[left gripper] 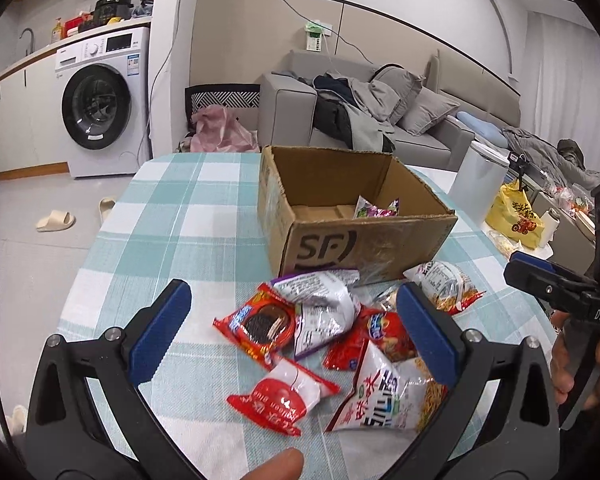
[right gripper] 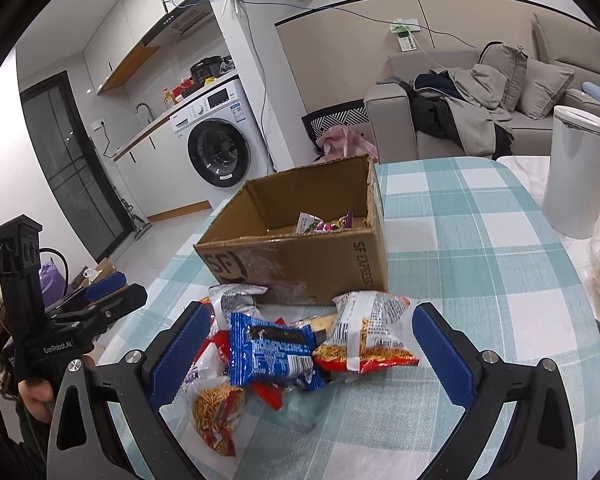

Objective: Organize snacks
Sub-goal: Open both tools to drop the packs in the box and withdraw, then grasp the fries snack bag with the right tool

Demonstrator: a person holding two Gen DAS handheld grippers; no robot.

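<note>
Left tool [left gripper: 294, 332] and right tool [right gripper: 312, 350] both gaped wide and empty above a heap of snack packets [left gripper: 324, 332] on the checked tabletop [left gripper: 172, 216], cardboard box [left gripper: 364, 240] just behind the heap, one purple packet [left gripper: 376, 209] lay inside it

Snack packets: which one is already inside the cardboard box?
Only the purple and green packet lies in the cardboard box. All the other packets, like the blue packet, lie on the tablecloth before it.
</note>
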